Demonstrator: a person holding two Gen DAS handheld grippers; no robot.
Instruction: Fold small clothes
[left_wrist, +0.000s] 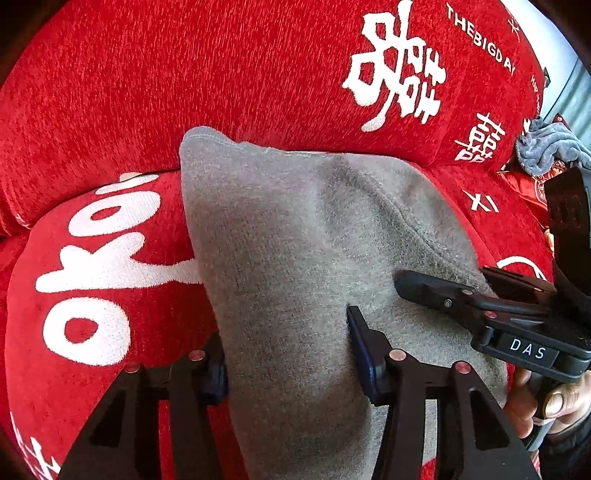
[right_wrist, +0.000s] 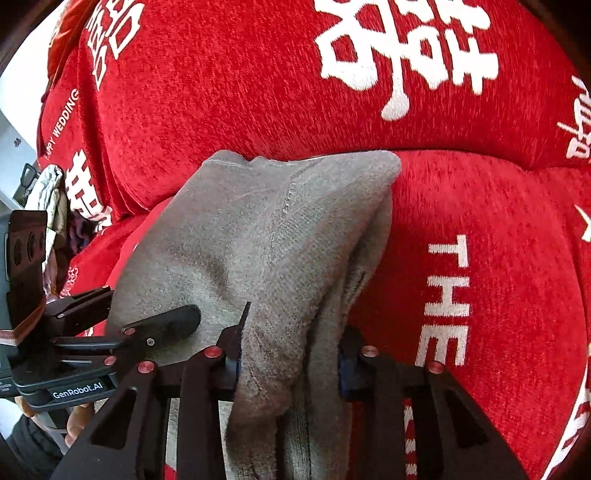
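A small grey knit garment lies on a red sofa cover, its far end against the backrest. My left gripper is shut on its near edge, cloth bunched between the jaws. My right gripper is shut on the garment's near right edge, where folded layers hang through the jaws. Each gripper shows in the other's view: the right one at the garment's right side, the left one at its left side.
The red sofa cover has white characters and lettering. A grey cloth lies on the seat far right in the left wrist view. A pale bundle sits at the far left in the right wrist view.
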